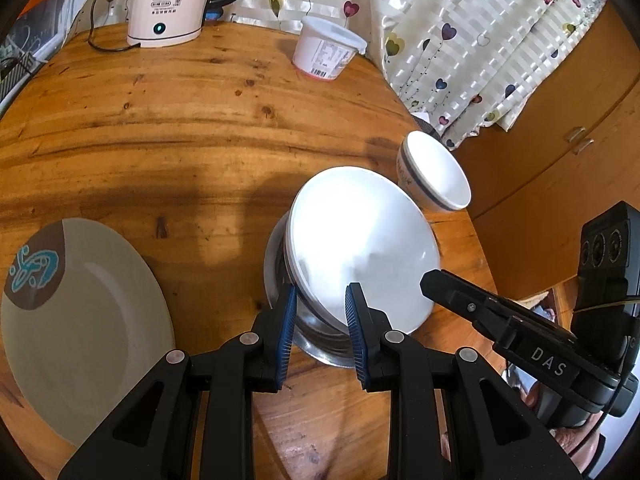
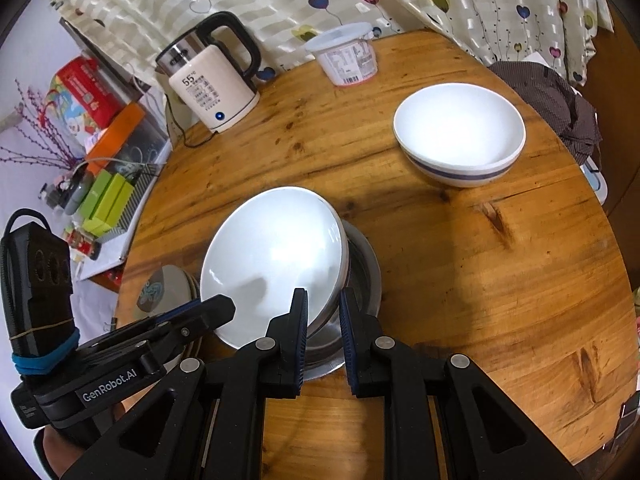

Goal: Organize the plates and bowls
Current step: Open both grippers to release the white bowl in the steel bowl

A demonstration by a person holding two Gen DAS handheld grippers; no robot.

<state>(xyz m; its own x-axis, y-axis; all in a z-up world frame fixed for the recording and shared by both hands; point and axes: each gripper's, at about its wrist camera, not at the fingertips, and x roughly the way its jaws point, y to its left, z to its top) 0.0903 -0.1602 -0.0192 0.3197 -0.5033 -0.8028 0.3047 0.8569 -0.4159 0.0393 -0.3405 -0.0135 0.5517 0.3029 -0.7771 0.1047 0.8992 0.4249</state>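
Note:
A plain white bowl [image 1: 360, 240] [image 2: 272, 256] hangs tilted, its lower part inside a steel bowl [image 1: 320, 340] [image 2: 362, 268] on the round wooden table [image 1: 180, 128]. I cannot tell whether it rests on the steel. My left gripper [image 1: 322, 312] is shut on the near rim, one blue pad outside the wall and one inside. My right gripper [image 2: 324, 316] is shut on the opposite rim, and its black finger [image 1: 430, 282] shows at the bowl's right edge. A grey-green plate [image 1: 80, 312] [image 2: 164, 288] with a brown and teal motif lies to the left.
A white bowl with a blue band [image 1: 436, 172] [image 2: 460, 132] stands near the table's far right edge. At the back are a cream kettle [image 1: 168, 0] [image 2: 216, 84] with its cord and a lidded plastic tub [image 1: 324, 48] [image 2: 344, 56]. A dark cloth [image 2: 560, 96] lies by the curtain.

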